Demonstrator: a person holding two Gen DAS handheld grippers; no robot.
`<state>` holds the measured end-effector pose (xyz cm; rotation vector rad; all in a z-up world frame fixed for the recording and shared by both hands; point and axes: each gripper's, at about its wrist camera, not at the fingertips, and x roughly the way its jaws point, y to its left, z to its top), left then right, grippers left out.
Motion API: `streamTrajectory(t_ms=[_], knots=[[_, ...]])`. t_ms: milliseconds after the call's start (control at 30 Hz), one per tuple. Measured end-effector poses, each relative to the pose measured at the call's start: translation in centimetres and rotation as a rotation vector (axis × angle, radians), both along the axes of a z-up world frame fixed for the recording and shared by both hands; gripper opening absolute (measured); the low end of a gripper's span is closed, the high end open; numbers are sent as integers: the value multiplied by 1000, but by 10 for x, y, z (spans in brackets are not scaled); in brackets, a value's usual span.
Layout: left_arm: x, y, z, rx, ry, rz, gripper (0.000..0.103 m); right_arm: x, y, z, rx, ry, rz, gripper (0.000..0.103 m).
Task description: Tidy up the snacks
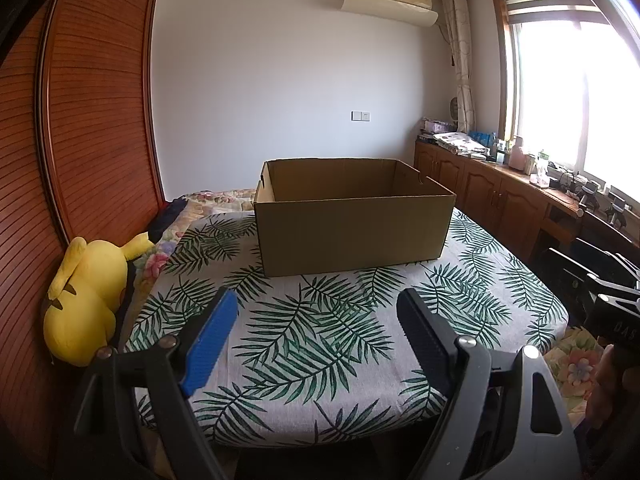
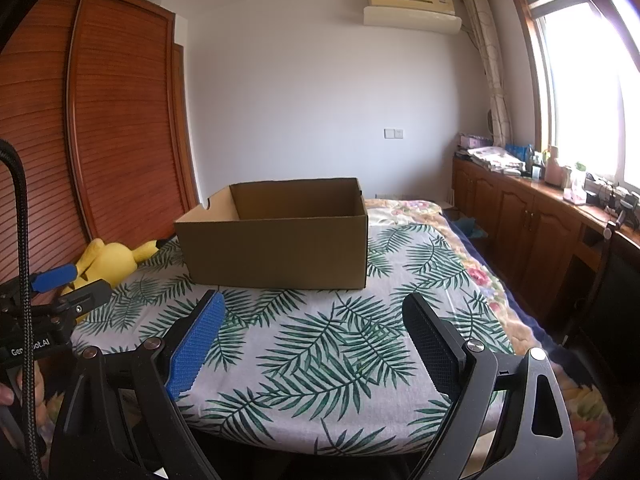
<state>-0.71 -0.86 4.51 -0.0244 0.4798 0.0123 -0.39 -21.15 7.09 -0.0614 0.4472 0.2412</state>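
An open brown cardboard box [image 1: 352,236] [image 2: 276,252] stands on a table covered by a leaf-print cloth [image 1: 320,340] [image 2: 320,348]. What I can see of its inside holds nothing; no snacks show in either view. My left gripper [image 1: 318,300] hangs open over the near part of the cloth, short of the box, nothing between its blue and black fingers. My right gripper [image 2: 314,304] is likewise open over the cloth with nothing in it. In the right wrist view, the left gripper's blue fingertip [image 2: 54,277] shows at the left edge.
A yellow plush toy [image 1: 86,300] [image 2: 108,258] lies left of the table against a wooden wardrobe [image 1: 80,140]. A bed with a floral quilt [image 2: 408,210] lies behind and to the right. Wooden cabinets [image 2: 520,216] with clutter run under the window. A black cable [image 2: 22,280] hangs at left.
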Motion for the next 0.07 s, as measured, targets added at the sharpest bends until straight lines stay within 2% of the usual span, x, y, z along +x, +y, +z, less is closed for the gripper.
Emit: streamTrajectory(t_ms=[67], knots=[[0, 0, 0, 0, 0, 0, 83, 0, 1, 0, -1, 0, 0, 92]])
